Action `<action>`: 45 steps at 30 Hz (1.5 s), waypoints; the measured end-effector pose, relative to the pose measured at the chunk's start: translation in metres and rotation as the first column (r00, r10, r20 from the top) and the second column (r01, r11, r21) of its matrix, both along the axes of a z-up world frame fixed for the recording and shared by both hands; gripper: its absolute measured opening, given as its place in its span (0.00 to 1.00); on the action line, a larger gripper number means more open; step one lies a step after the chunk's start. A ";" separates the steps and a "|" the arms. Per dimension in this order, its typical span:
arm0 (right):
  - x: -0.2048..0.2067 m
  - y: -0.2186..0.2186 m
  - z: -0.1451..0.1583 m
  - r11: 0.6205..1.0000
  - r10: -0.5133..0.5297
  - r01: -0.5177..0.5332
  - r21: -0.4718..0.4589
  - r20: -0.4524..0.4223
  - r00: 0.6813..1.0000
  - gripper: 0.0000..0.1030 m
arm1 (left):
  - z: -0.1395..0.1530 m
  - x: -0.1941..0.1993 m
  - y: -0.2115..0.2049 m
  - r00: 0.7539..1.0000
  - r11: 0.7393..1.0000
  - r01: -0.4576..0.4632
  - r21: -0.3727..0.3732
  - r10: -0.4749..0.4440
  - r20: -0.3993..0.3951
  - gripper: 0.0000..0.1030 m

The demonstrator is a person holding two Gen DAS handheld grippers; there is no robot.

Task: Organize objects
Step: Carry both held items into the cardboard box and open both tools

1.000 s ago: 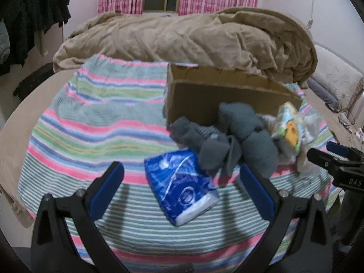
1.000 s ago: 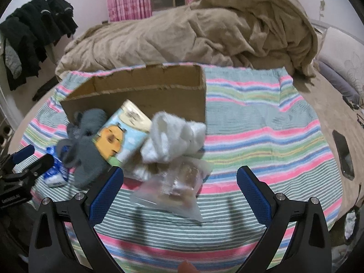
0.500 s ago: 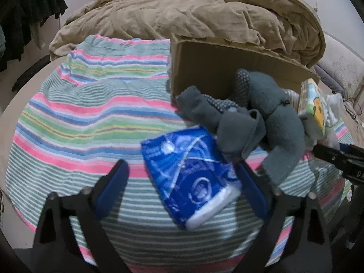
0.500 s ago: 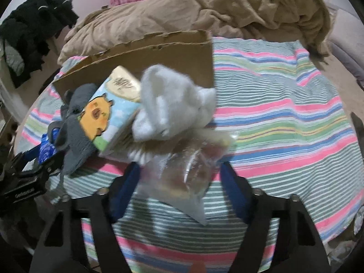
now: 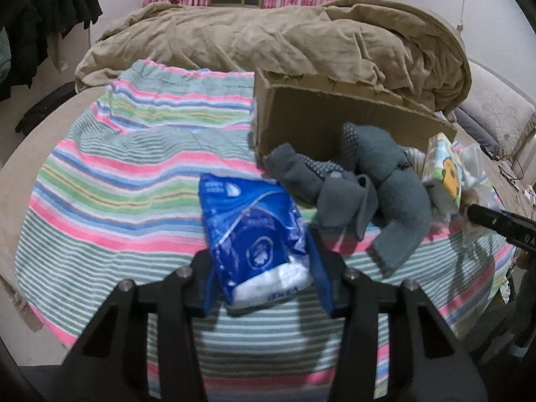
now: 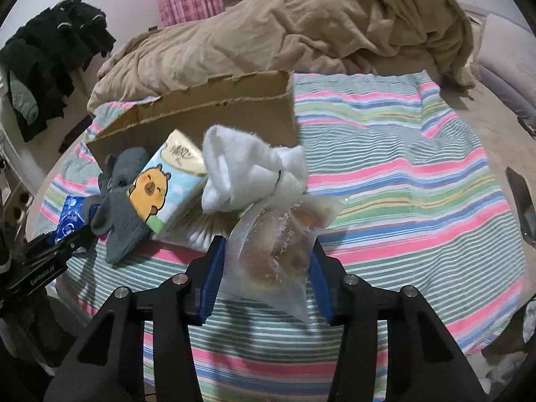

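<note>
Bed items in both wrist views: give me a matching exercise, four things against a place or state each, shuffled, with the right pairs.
Things:
1. blue plastic tissue pack
2. clear plastic snack bag
3. white fluffy sock
4. brown cardboard box

Places or states:
A. stands behind the pile, in front of the tan duvet
B. between the left gripper's blue pads
C. lies just behind the clear bag
D. between the right gripper's blue pads

Pairs: 1-B, 2-D, 3-C, 4-A
</note>
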State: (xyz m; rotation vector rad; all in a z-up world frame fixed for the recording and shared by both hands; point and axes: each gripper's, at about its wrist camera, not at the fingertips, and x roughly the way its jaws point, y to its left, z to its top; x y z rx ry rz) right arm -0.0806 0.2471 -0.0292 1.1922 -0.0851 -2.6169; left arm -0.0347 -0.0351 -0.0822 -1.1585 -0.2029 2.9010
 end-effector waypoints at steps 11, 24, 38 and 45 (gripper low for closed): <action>0.005 0.026 0.016 0.996 -0.085 0.083 -0.033 -0.051 0.995 0.49 | 0.015 0.010 -0.003 0.997 0.999 -0.033 -0.027 0.031 -0.064 0.46; 0.014 0.021 0.066 0.995 -0.071 0.055 -0.077 -0.213 0.974 0.48 | 0.065 0.014 0.004 0.982 1.000 0.001 0.016 0.002 -0.189 0.46; -0.019 0.001 0.109 0.996 0.011 -0.038 -0.077 -0.318 0.948 0.49 | 0.114 -0.028 0.033 0.962 0.989 0.131 0.064 -0.111 -0.249 0.46; -0.064 -0.016 0.103 0.996 0.061 -0.076 -0.043 -0.289 0.955 0.48 | 0.117 -0.071 0.052 0.954 0.980 0.191 0.051 -0.173 -0.244 0.46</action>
